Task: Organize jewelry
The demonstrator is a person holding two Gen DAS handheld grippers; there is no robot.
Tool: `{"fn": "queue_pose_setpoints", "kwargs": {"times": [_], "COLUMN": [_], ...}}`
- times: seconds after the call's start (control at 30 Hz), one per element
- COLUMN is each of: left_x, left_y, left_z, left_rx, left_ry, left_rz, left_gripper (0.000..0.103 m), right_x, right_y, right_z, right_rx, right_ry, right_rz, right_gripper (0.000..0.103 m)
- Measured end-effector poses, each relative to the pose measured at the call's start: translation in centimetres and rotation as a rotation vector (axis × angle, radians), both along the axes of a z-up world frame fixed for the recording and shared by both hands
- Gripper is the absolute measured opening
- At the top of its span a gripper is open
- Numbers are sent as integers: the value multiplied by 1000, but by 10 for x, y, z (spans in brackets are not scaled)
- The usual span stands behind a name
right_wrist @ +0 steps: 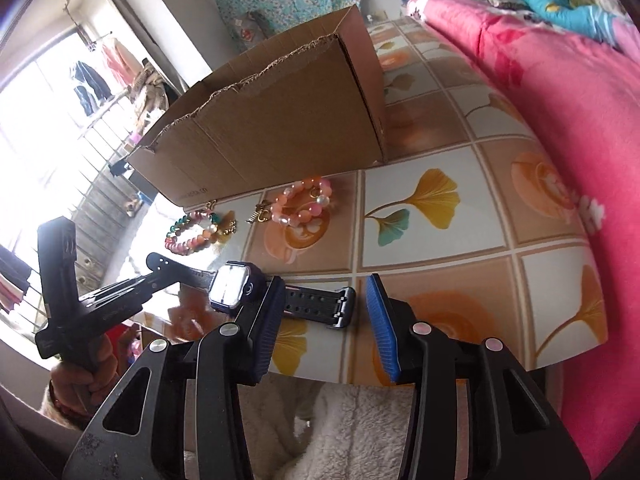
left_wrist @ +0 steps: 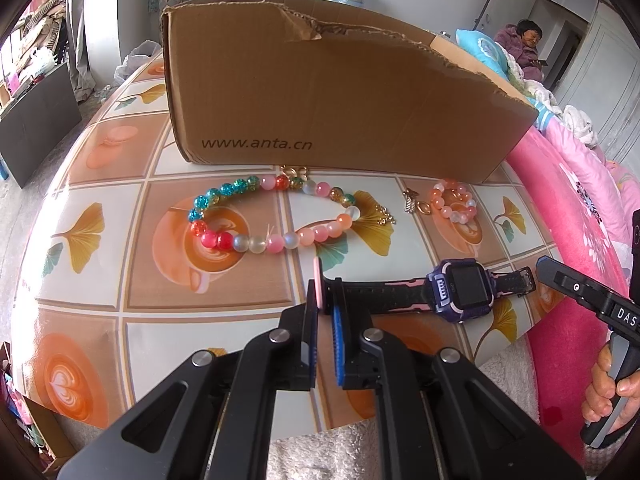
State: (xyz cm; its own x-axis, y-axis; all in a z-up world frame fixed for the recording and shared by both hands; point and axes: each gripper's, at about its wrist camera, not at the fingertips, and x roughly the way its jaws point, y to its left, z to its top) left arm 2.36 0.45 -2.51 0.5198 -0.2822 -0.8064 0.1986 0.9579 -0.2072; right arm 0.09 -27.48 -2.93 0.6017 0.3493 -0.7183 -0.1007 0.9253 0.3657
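Your left gripper (left_wrist: 325, 312) is covering the strap end of the watch (left_wrist: 460, 290) between its fingers. Ahead of it, the cardboard box (left_wrist: 340, 100) is hiding its own inside. Your right gripper (left_wrist: 538, 266) is running off the frame's right edge, so its jaws are unreadable there.

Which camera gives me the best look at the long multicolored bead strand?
The left wrist view: the bead strand lies whole and in focus in front of the cardboard box. In the right wrist view it is small and glare-washed at the left.
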Motion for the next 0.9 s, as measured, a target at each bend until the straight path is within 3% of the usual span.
{"fn": "queue_pose_setpoints", "kwargs": {"times": [0.2, 0.6, 0.9], "left_x": [0, 0, -9], "left_y": [0, -3, 0], "left_z": [0, 1, 30], "left_rx": [1, 13, -32], "left_ry": [0, -5, -54], "left_rz": [1, 1, -30], "left_gripper": [6, 6, 3], "right_x": [6, 5, -5], "right_y": [-5, -2, 5], "right_z": [-16, -13, 32], "right_rx": [-43, -45, -16], "right_ry": [67, 40, -55], "right_rz": [-24, -35, 25], "right_gripper": [31, 5, 2]}}
